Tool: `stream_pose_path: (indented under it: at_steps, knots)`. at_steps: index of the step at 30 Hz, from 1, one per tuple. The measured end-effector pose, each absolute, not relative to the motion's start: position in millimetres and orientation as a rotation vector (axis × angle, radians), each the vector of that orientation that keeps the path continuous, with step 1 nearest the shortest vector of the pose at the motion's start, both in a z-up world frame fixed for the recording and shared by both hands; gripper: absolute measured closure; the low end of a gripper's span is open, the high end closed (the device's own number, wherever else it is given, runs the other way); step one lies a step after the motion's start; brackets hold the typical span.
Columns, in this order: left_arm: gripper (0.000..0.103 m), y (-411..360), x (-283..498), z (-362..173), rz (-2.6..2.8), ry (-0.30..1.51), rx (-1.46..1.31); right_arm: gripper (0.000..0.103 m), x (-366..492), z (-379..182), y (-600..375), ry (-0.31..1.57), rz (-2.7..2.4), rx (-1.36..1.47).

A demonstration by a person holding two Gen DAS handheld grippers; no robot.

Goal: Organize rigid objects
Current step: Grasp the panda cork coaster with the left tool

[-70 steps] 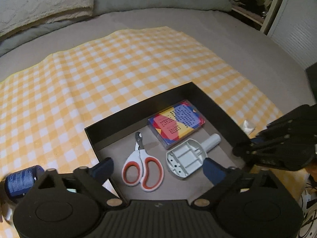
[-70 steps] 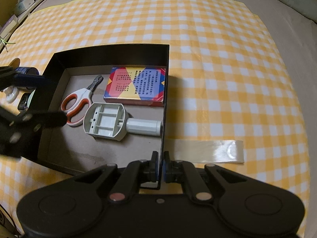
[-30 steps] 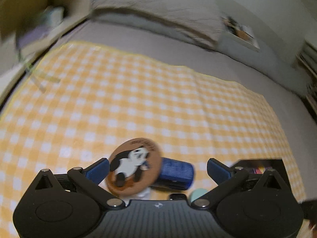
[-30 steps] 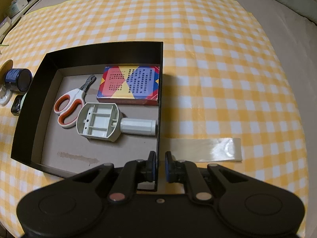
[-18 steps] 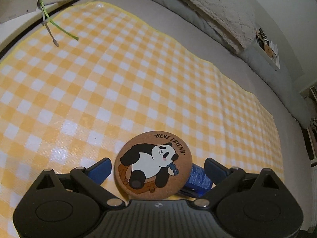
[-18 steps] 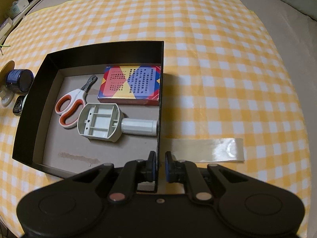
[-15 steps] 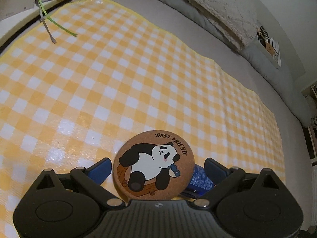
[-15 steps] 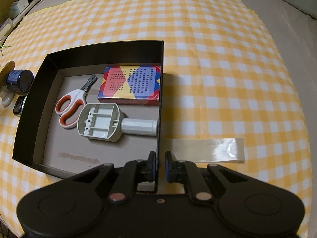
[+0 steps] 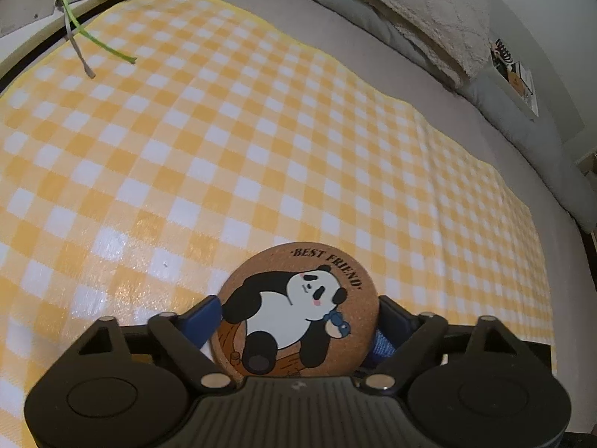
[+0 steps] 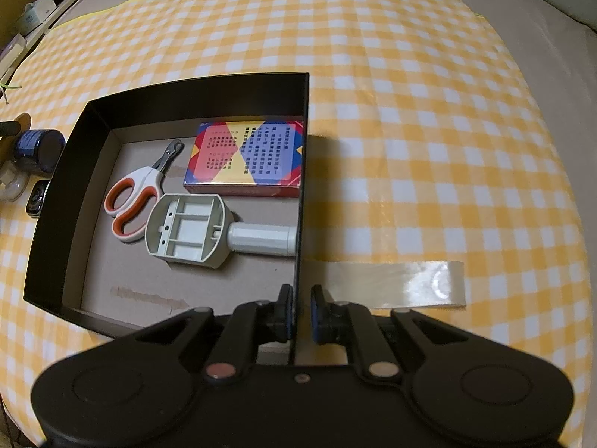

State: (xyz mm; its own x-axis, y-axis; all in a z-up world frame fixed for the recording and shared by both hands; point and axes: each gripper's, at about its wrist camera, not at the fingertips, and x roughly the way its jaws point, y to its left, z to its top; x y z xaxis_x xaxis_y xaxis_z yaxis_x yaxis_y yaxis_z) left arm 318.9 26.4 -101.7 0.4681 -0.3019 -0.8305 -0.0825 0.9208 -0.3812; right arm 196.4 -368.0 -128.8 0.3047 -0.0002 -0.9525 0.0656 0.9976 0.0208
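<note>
My left gripper (image 9: 298, 311) is shut on a round cork coaster with a panda (image 9: 294, 313), its pads pressing the coaster's two edges. A blue jar (image 9: 380, 347) peeks out behind it. My right gripper (image 10: 299, 313) is shut on the right wall of the black box (image 10: 300, 254). In the box lie orange-handled clippers (image 10: 136, 194), a colourful card box (image 10: 248, 156) and a grey plastic tool with a white handle (image 10: 209, 233). The blue jar (image 10: 35, 147) and the coaster's edge (image 10: 22, 121) show left of the box.
A yellow checked cloth (image 9: 224, 149) covers the bed. A clear tape strip (image 10: 395, 283) lies right of the box. A small dark gadget (image 10: 35, 198) and a clear disc (image 10: 13, 186) lie left of it. Pillows (image 9: 429, 11) lie beyond the cloth.
The left gripper swung from the box to the coaster and closed on its edges. The right gripper keeps its hold on the box wall.
</note>
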Motion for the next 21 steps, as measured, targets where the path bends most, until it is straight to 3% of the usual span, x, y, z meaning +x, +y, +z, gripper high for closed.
stream_pose_path:
  at_steps: [4, 9, 21]
  knots:
    - [0.028, 21.7, 320.6, -93.0, -0.152, 1.061, -0.393, 0.094, 198.2, -129.9, -364.5, 1.264, -0.044, 0.069]
    - [0.005, 24.3, 322.0, -101.0, -0.12, 1.087, -0.42, 0.094, 199.1, -128.6, -363.1, 1.264, -0.044, 0.063]
    - [0.001, 18.5, 320.1, -117.7, -0.128, 1.075, -0.381, 0.094, 196.2, -128.8, -364.3, 1.259, -0.039, 0.067]
